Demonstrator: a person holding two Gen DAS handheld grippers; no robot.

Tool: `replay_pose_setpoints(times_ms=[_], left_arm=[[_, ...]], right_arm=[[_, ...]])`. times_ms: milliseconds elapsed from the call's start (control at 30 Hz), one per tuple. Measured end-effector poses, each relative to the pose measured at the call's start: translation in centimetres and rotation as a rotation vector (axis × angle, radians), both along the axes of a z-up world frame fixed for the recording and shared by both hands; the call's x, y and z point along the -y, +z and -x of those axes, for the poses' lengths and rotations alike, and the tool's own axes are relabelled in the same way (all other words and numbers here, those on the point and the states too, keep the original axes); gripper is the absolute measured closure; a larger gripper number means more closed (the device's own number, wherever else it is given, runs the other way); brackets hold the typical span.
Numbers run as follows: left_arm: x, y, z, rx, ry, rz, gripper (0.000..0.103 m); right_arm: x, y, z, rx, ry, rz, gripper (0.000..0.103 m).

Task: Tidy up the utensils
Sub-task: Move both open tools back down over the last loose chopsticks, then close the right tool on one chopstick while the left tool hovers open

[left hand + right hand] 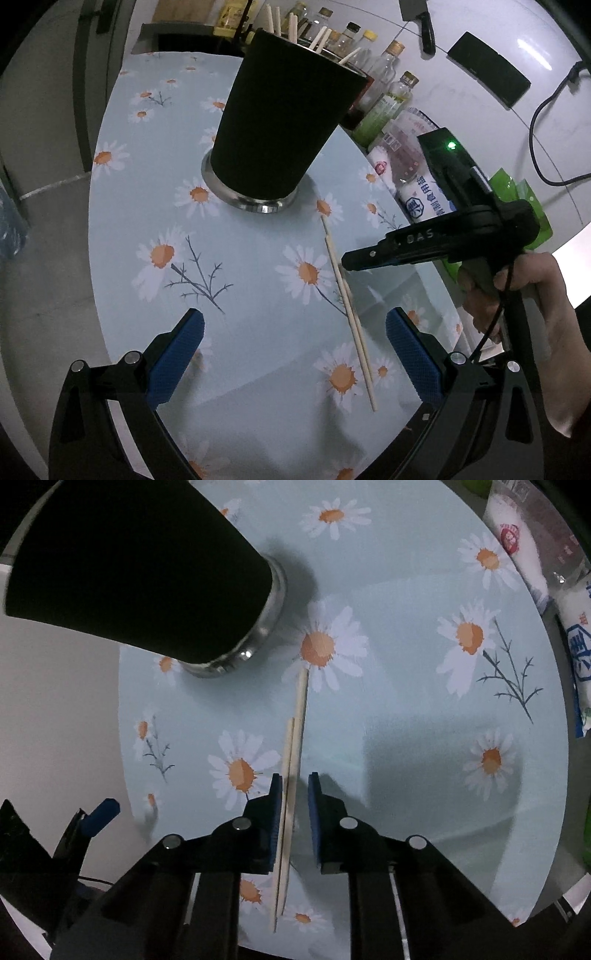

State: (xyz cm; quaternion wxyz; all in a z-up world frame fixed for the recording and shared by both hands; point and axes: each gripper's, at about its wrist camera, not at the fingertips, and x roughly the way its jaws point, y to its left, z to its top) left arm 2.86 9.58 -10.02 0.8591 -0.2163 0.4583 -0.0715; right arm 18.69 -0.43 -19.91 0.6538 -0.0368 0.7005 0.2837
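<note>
Two wooden chopsticks (349, 306) lie side by side on the daisy-print tablecloth (236, 258), in front of a black cup (280, 122) with a steel base that holds several chopsticks. In the right wrist view the chopsticks (293, 753) run between my right gripper's (295, 805) blue pads, which stand a little apart around them, not clamped. The cup (140, 565) is up left there. My left gripper (295, 354) is open wide and empty, low over the cloth. The right gripper (347, 260) shows in the left wrist view, just right of the chopsticks.
Glass bottles (384, 77), a salt bag (424, 199) and green packets (517, 192) line the table's right edge by the white wall. A cleaver (421, 22) and a black box (487, 66) hang on the wall. The table's left edge (92, 206) drops to grey floor.
</note>
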Motion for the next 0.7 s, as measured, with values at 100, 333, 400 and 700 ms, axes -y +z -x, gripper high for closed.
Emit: replay_pose_setpoints(times_ms=[100, 333, 400, 700], left_arm=[[-0.2, -0.2, 0.0, -0.004, 0.002, 0.006, 0.007], [-0.3, -0.3, -0.2, -0.012, -0.003, 0.017, 0.007], [-0.3, -0.5, -0.3, -0.018, -0.004, 0.018, 0.007], [0.7, -0.5, -1.1, -0.039, -0.037, -0.011, 0.007]], right_arm=[[-0.6, -0.2, 0.1, 0.011, 0.005, 0.036, 0.09], [-2.3, -0.3, 0.2, 0.029, 0.008, 0.128, 0.093], [-3.4, -0.2, 0.4, 0.045, 0.031, 0.175, 0.093], [-8.4, -0.6, 2.1, 0.124, 0.127, 0.364, 0.094]])
